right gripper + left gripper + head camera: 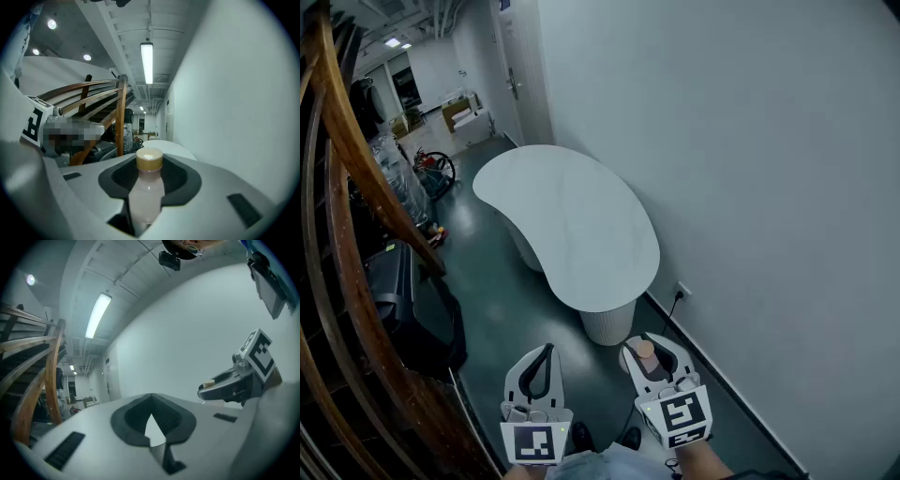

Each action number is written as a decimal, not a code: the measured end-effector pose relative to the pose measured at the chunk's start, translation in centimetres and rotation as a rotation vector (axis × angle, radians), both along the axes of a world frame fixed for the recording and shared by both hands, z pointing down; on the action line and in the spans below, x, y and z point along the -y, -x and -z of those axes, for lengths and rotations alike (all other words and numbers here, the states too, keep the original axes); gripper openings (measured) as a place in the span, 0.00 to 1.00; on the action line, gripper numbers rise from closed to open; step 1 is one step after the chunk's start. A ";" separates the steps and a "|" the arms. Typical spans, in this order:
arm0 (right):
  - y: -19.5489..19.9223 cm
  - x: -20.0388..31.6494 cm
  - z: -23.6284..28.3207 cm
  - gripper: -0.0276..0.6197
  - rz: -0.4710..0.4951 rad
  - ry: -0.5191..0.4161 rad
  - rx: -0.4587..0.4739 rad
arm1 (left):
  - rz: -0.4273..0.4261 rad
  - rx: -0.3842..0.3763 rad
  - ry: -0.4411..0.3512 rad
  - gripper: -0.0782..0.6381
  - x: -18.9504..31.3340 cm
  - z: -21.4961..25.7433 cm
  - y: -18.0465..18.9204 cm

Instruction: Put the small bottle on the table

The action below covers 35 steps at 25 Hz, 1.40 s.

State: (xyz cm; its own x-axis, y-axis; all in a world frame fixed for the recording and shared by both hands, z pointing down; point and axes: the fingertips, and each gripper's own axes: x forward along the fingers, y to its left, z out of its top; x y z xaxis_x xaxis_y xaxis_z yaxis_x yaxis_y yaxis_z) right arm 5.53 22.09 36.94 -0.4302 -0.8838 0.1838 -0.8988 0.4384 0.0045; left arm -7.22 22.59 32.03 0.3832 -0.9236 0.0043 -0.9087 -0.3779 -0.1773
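The left gripper [546, 354] is held low, short of the table, and is not part of the work; its jaws seem to be clenched together with nothing between them, though its own view shows only a narrow pale gap at the pads, so this is a fair guess rather than a certainty. Just to its right, the right gripper [652, 345] is grasping the small bottle [146, 190], a pale, milky one with a tan cap, upright between the dark pads. The bottle is in the air above the dark floor [502, 300], just short of the near end of the white, bean-shaped table [572, 225], whose top lies bare ahead along the grey wall [750, 187]. The step in hand looks like the carry toward the table. The next move calls for bringing the right gripper forward over the table's near end, lowering the bottle upright until its base rests on the top, and only then letting go.
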 end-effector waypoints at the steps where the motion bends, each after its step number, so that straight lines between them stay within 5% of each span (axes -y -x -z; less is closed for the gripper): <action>1: -0.2 0.0 0.0 0.23 0.002 -0.001 0.001 | 0.001 0.001 -0.001 0.11 0.0 -0.1 -0.2; 19: -2.4 3.1 -1.9 0.23 0.048 0.042 0.021 | 0.075 0.013 0.051 0.11 1.4 -1.8 -1.5; 35: 0.4 16.8 -2.0 0.23 -0.020 0.025 -0.010 | -0.003 -0.033 0.002 0.11 15.8 -1.2 1.2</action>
